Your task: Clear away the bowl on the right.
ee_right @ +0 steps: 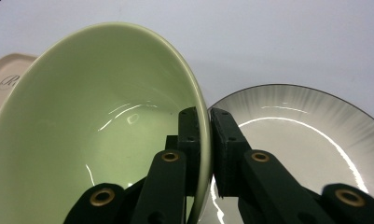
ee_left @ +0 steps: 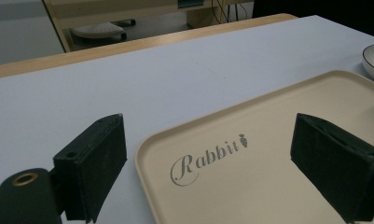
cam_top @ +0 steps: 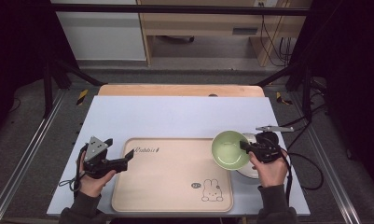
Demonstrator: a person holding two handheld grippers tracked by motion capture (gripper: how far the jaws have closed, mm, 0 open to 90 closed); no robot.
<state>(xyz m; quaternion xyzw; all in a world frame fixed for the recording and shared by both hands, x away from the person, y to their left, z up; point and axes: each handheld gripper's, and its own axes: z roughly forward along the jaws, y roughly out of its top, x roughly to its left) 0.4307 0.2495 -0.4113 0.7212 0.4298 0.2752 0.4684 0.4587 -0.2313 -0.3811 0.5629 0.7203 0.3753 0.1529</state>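
**Green bowl pinched by its rim above the tray's right edge**

Nearest, one beige tray (cam_top: 170, 186) lies on the surface (cam_top: 175, 116), nothing in it. At its left, the left gripper (cam_top: 124, 163) has its jaws apart. At its right, the right gripper (cam_top: 244, 146) clamps one empty green bowl (cam_top: 229, 149) by its rim, over one white plate (ee_right: 306, 135).

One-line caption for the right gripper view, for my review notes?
Right gripper clamps the rim of a tilted green bowl above a white plate.
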